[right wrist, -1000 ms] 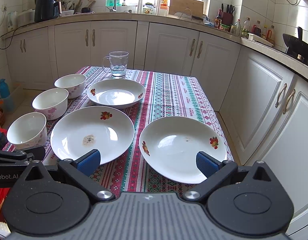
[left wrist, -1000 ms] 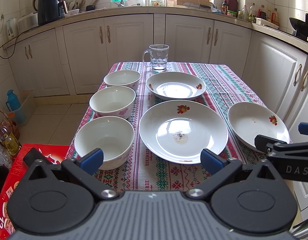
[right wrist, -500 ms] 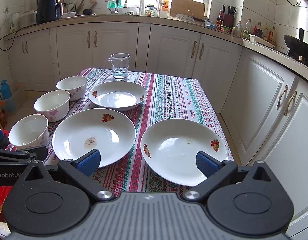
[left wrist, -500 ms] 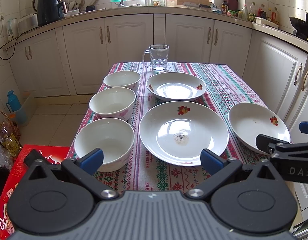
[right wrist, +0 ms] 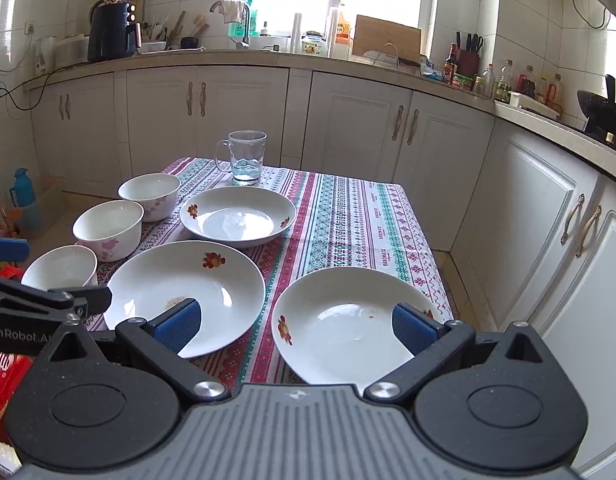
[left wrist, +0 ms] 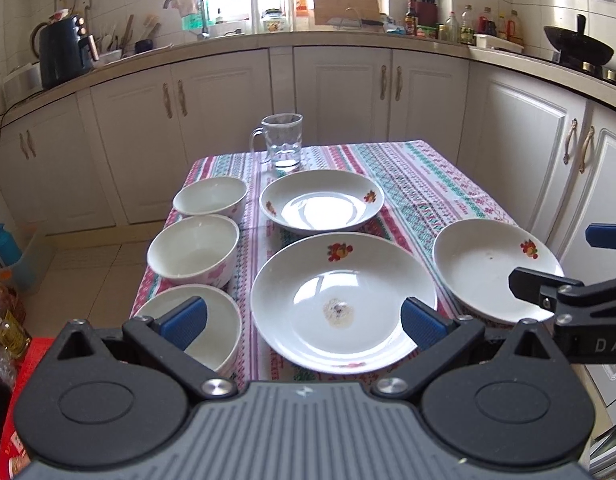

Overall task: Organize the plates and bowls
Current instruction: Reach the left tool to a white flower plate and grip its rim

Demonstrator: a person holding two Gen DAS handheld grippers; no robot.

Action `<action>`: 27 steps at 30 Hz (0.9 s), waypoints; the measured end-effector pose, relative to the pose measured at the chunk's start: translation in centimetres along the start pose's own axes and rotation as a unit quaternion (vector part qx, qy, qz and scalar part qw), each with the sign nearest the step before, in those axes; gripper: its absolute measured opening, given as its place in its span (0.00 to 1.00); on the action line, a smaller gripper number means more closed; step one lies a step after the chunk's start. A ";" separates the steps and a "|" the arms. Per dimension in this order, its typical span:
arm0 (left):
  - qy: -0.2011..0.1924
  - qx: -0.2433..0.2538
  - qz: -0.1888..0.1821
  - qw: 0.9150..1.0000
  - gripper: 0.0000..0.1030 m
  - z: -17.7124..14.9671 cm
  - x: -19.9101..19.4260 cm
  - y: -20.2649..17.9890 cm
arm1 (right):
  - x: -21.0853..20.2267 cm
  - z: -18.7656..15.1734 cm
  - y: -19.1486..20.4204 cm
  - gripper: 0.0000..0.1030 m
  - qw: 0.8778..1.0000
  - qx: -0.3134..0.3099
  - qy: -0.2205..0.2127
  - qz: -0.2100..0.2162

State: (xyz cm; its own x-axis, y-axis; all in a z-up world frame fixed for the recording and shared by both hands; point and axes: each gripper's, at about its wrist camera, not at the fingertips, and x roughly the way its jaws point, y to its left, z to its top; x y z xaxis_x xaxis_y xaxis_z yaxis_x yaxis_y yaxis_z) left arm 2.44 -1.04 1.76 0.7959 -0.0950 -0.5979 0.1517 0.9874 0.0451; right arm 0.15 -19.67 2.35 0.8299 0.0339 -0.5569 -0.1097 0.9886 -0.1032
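From the left wrist cam, our left gripper (left wrist: 302, 322) has its jaws spread wide with nothing between them, hanging over the near edge of the table (left wrist: 423, 184). Along the table's left edge we've got three bowls in a row: the near bowl (left wrist: 224, 320) sits partly behind the left blue pad, then the middle bowl (left wrist: 194, 250), then the far bowl (left wrist: 210, 196). Just right of them are the big plate (left wrist: 343, 300) with a crusty spot in its middle and the far plate (left wrist: 321, 202), with a glass mug (left wrist: 283, 147) at the far edge. The right plate (left wrist: 491, 268) sits by the right edge. Over on the right wrist cam, our right gripper (right wrist: 296, 326) is also wide open and empty, above the near edge, with the right plate (right wrist: 347, 320) straight ahead, the big plate (right wrist: 188, 276) to its left and the left gripper (right wrist: 48, 300) poking in from the side.
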 end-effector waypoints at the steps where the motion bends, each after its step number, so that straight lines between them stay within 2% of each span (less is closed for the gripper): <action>1: -0.002 0.002 -0.007 1.000 0.99 0.2 0.3 0.0 | 0.0 0.0 -0.3 1.00 1.000 -0.003 -0.003 0.004; 6: -0.002 0.017 -0.043 0.999 0.99 1.0 1.8 -0.7 | 0.3 -0.3 -2.2 1.00 1.000 -0.012 -0.012 0.023; 10: 0.016 0.029 -0.085 0.996 0.99 1.7 3.2 -1.6 | 0.7 -1.1 -3.8 1.00 0.999 -0.028 -0.021 0.030; 12: 0.016 0.042 -0.089 0.995 0.99 2.0 3.8 -2.3 | 0.9 -1.6 -4.5 1.00 0.998 -0.038 -0.021 0.034; 19: 0.027 0.077 -0.117 0.990 0.99 3.1 6.2 -4.7 | 3.0 -4.1 -7.0 1.00 0.998 -0.042 0.013 0.039; 23: 0.042 0.091 -0.137 0.986 0.99 3.7 7.9 -6.0 | 4.6 -6.0 -8.7 1.00 0.998 -0.020 0.037 0.052; 27: 0.058 0.104 -0.156 0.981 0.99 4.3 9.5 -7.3 | 5.9 -7.5 -9.4 1.00 0.997 -0.023 0.051 0.058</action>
State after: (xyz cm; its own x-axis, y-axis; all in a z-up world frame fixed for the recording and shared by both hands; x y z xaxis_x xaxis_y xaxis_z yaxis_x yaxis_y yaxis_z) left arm 11.45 -9.74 -0.83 0.6217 -0.3624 -0.6944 0.5032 0.8642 -0.0005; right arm 1.94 -29.88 -6.15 0.7507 0.1306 -0.6476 -0.2287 0.9710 -0.0692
